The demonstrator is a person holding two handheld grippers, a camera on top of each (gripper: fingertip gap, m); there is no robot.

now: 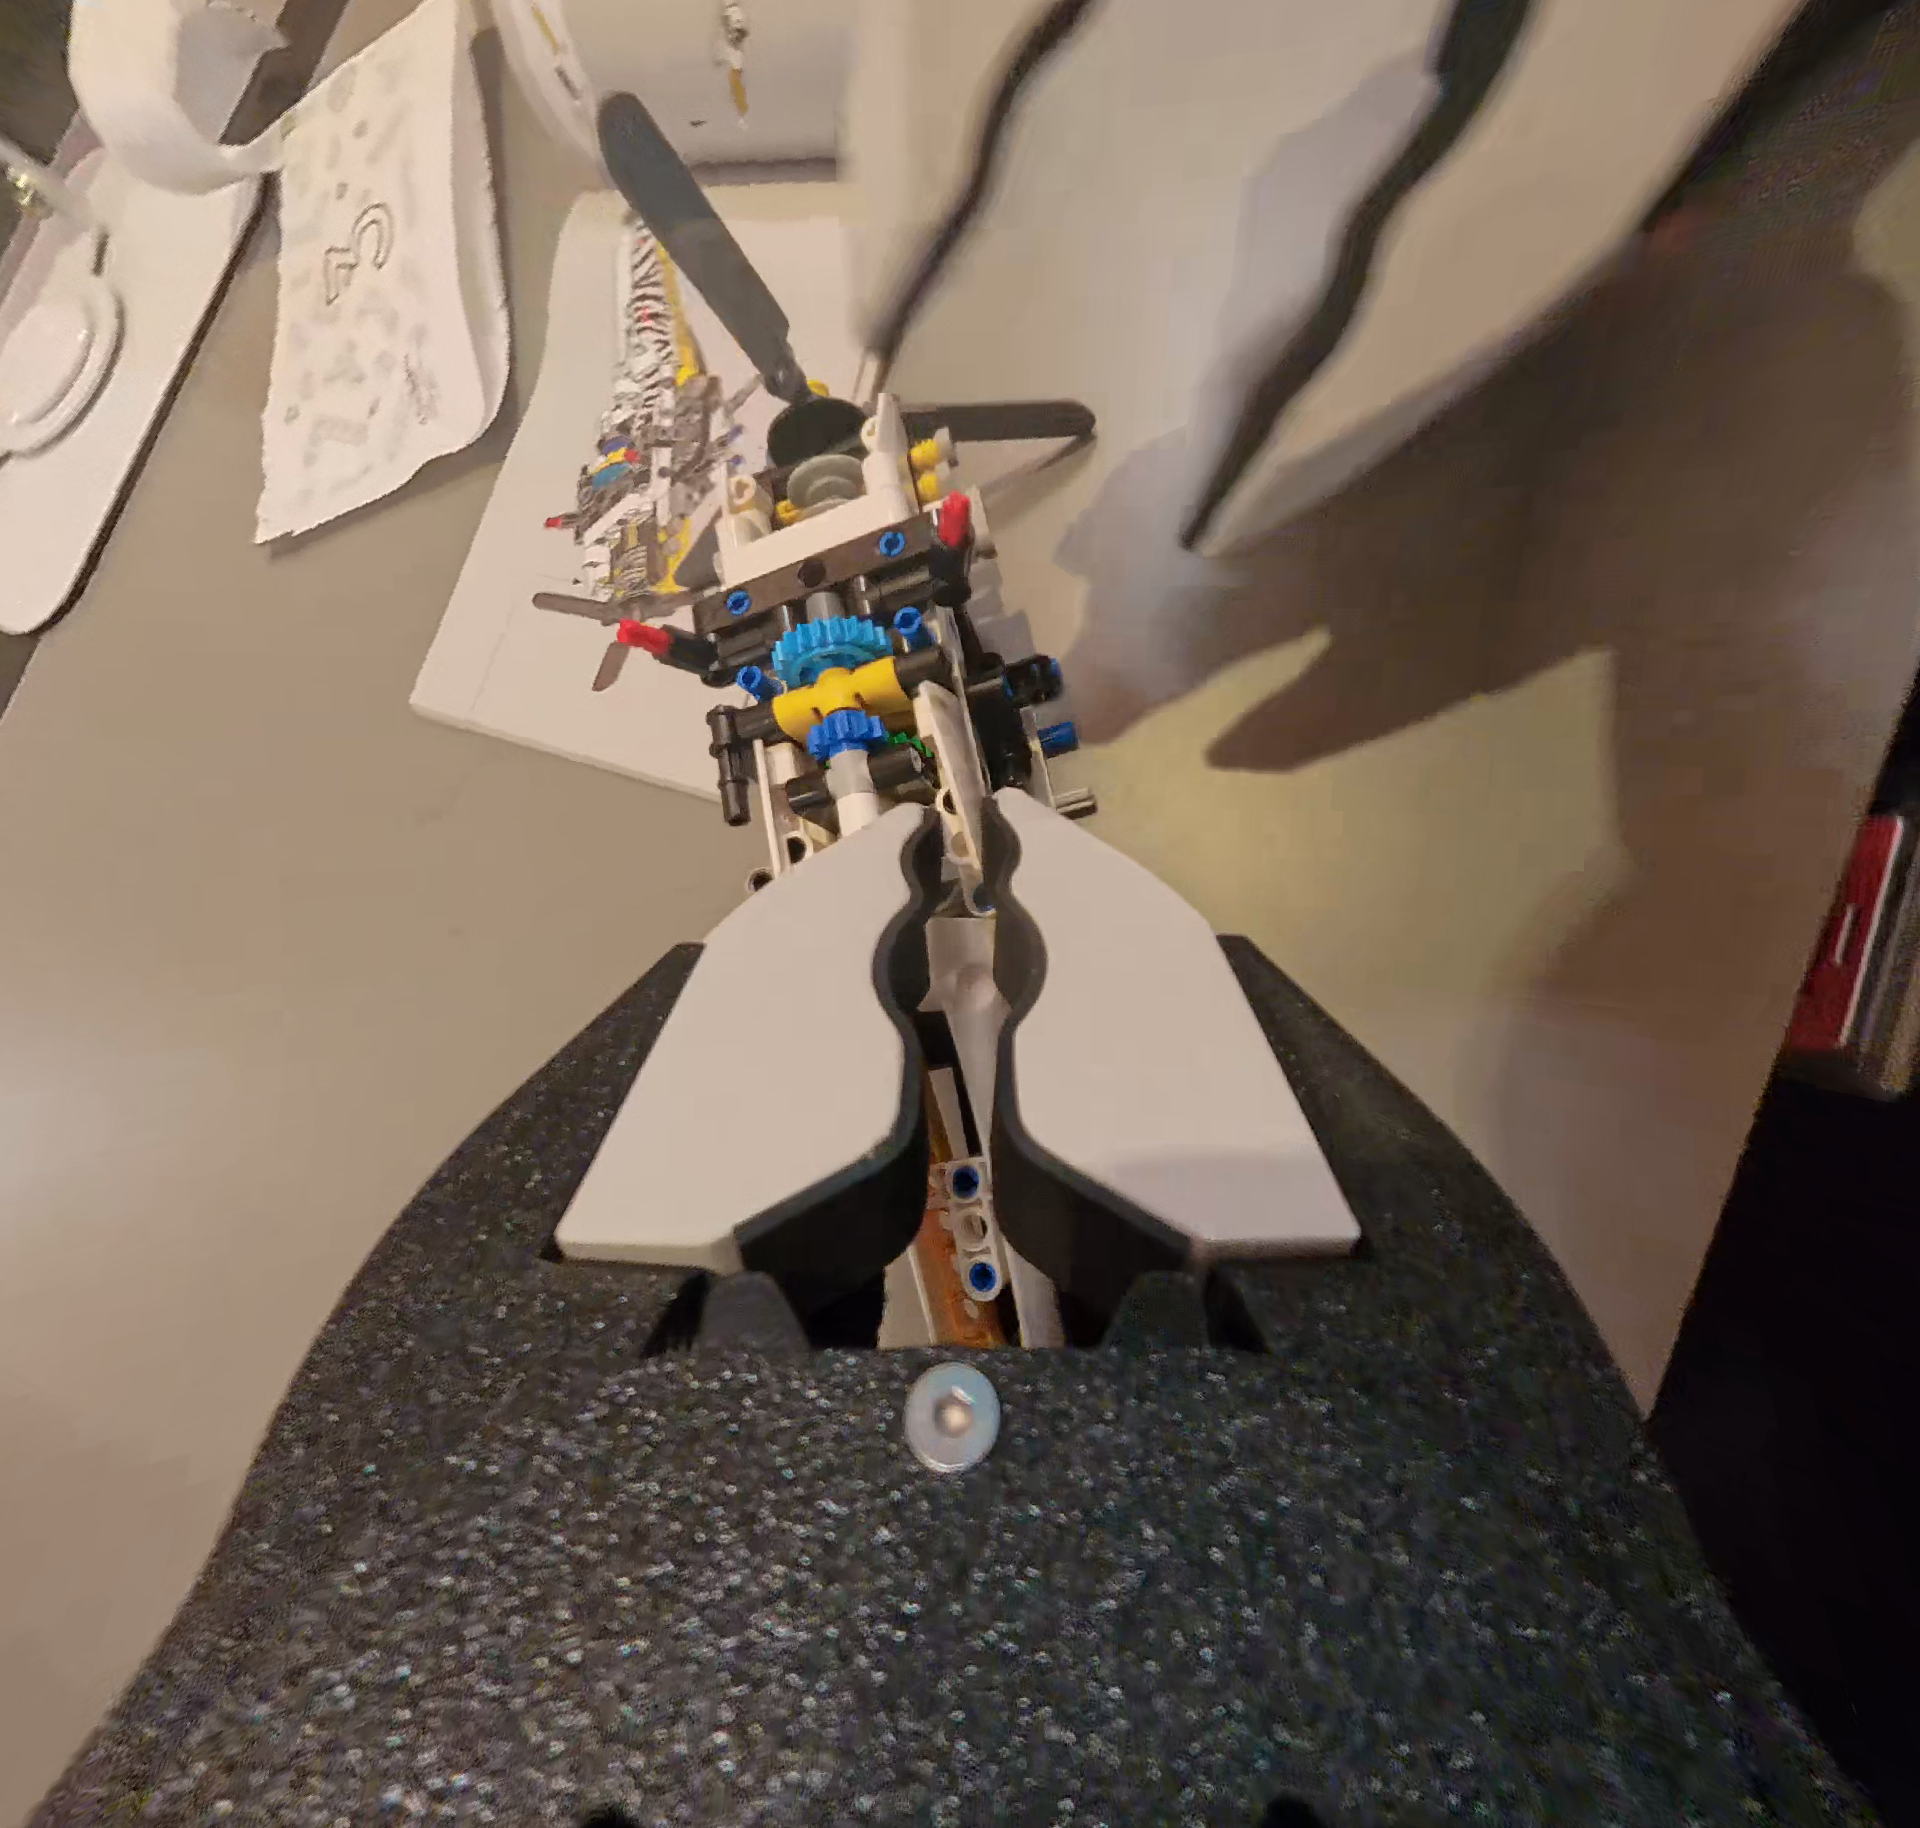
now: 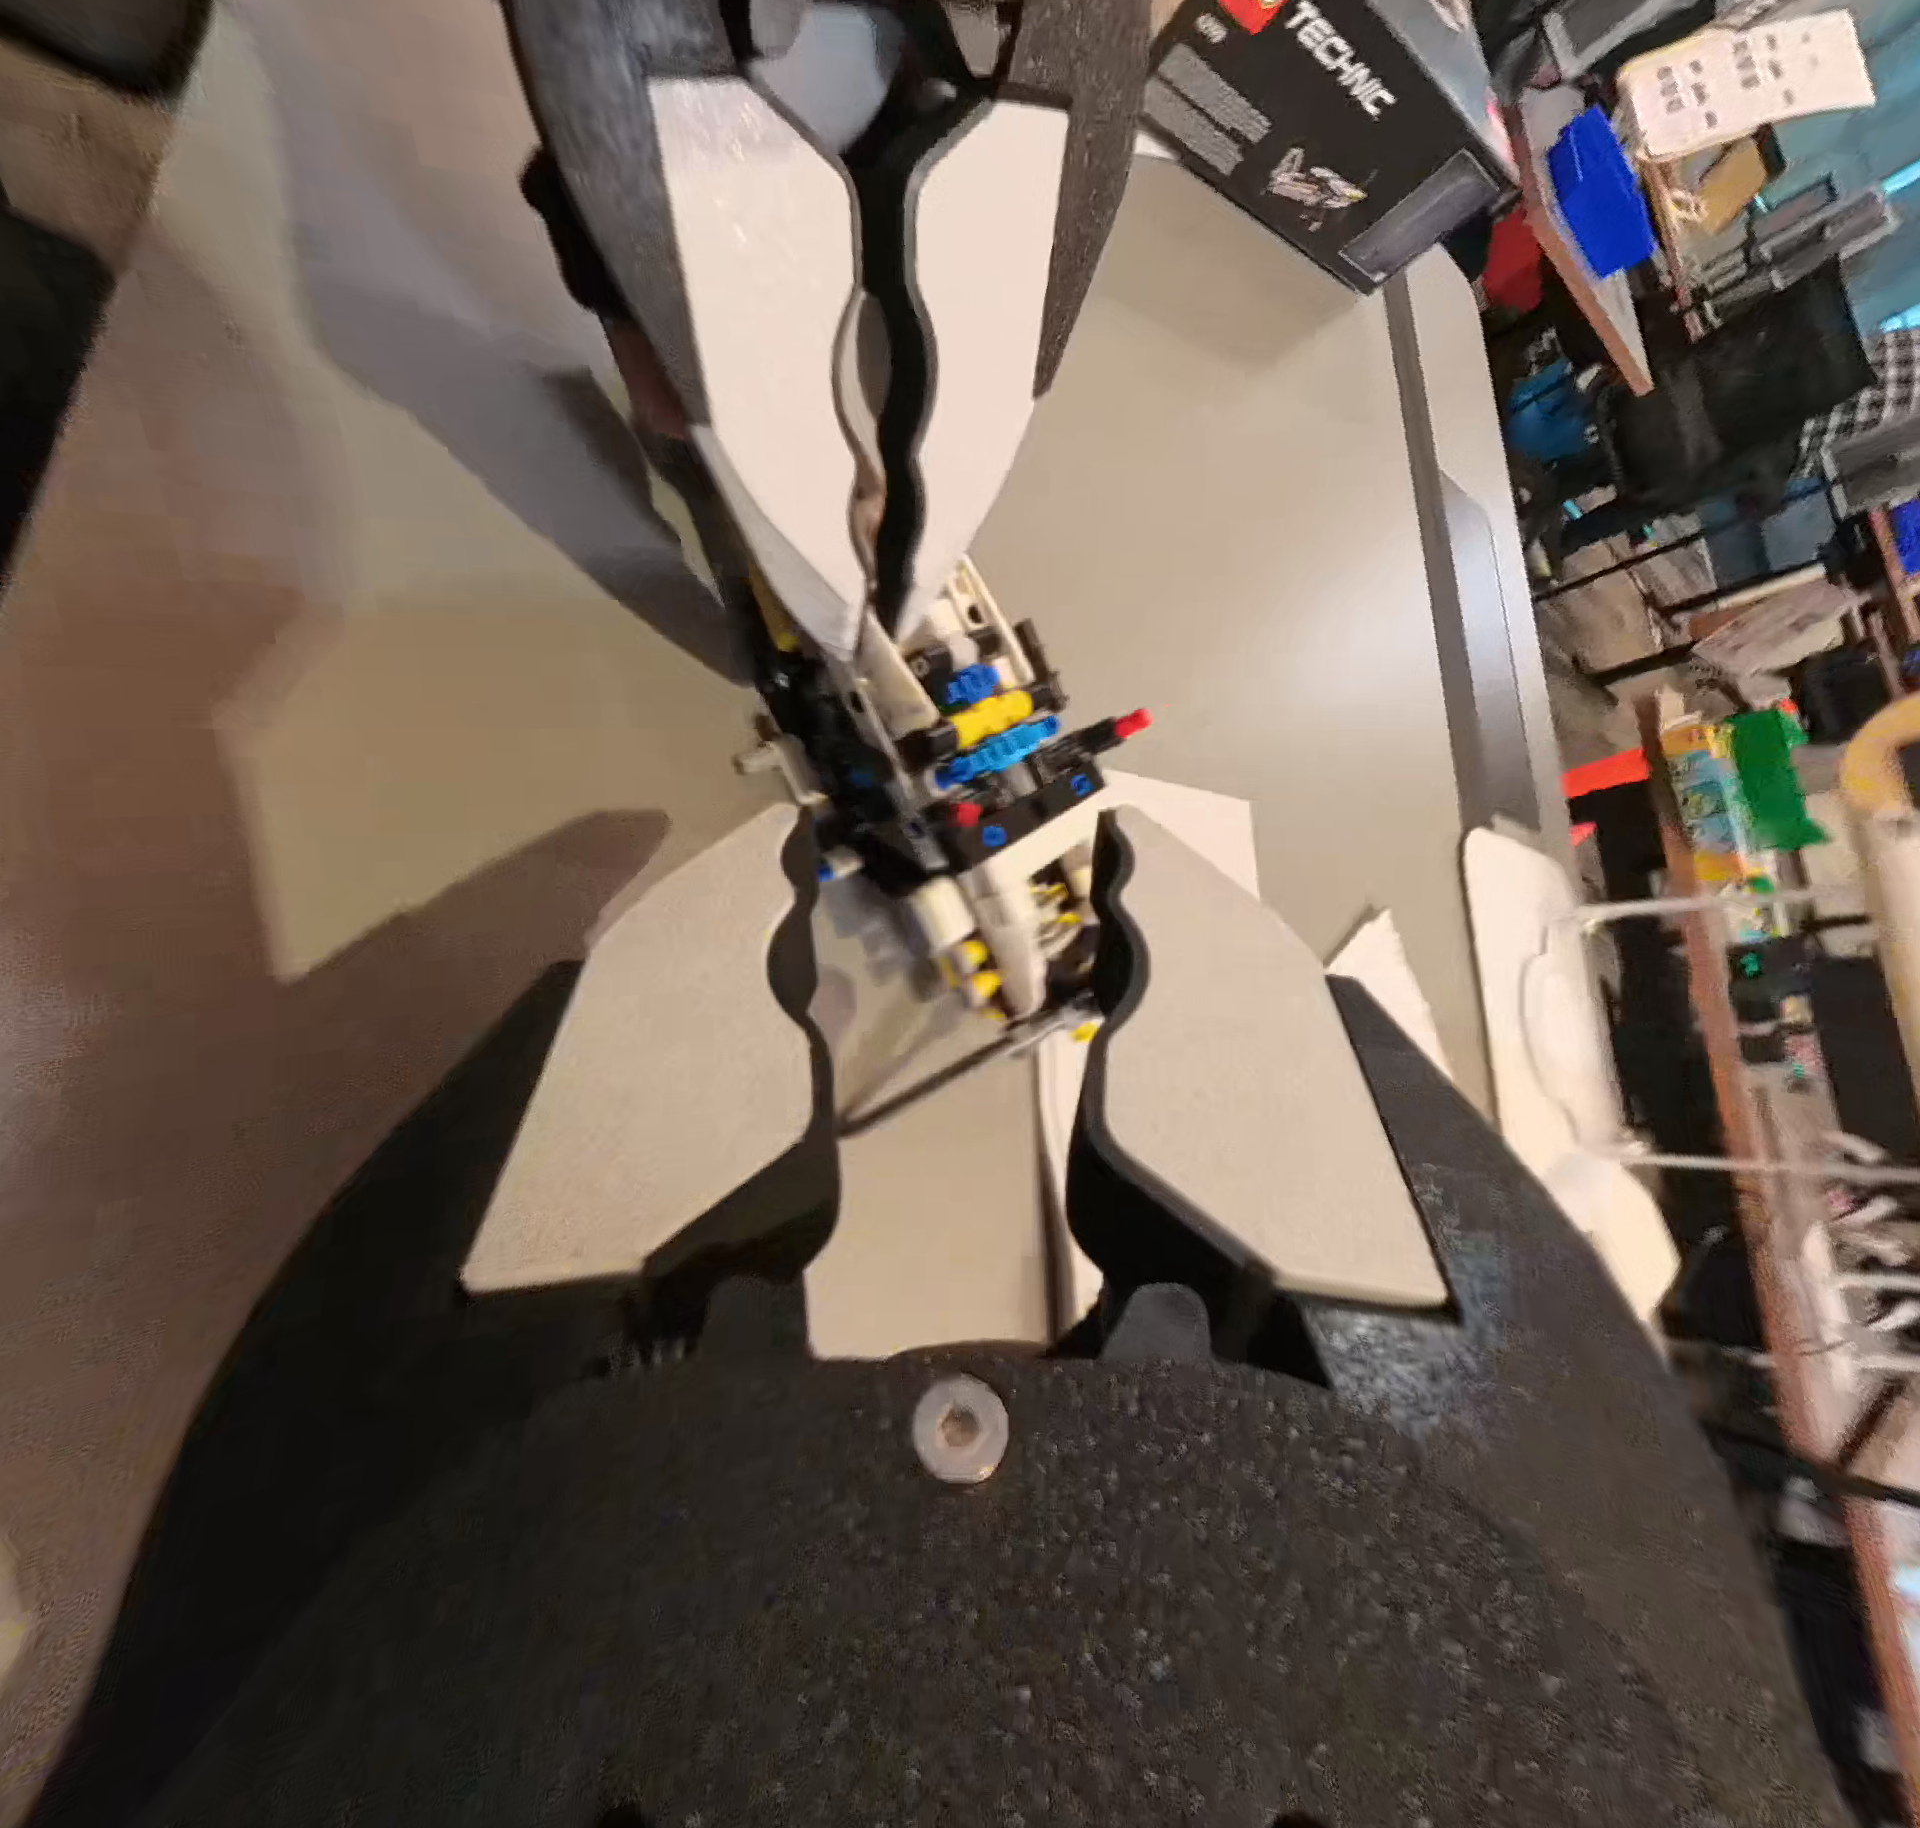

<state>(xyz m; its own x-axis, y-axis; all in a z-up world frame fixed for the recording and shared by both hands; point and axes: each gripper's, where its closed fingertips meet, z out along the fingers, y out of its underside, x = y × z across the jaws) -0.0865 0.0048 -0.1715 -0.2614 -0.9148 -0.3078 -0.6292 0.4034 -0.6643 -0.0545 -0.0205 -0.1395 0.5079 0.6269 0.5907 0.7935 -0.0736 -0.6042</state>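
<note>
A brick-built model (image 1: pixel 831 656) with blue gears, a yellow connector, black beams and black propeller blades (image 1: pixel 686 230) is held above the beige table (image 1: pixel 260 947). My left gripper (image 1: pixel 961 812) is shut on a white beam (image 1: pixel 964 848) at the model's near end. The right wrist view shows it coming down from the top (image 2: pixel 883 625), with its fingertips pinching that beam. My right gripper (image 2: pixel 951 822) is open. The model's other end (image 2: pixel 987 729) lies between its fingers with a gap on each side. In the left wrist view the right gripper (image 1: pixel 1039 438) is blurred at the upper right.
An instruction booklet (image 1: pixel 540 573) lies on the table under the model. A printed paper sheet (image 1: pixel 384 303) and a white tray (image 1: pixel 62 376) are at the left. A black product box (image 2: pixel 1320 105) stands at the back. Cluttered shelves (image 2: pixel 1766 843) run past the table's edge. Tip to tip, the grippers are about 6 centimetres apart.
</note>
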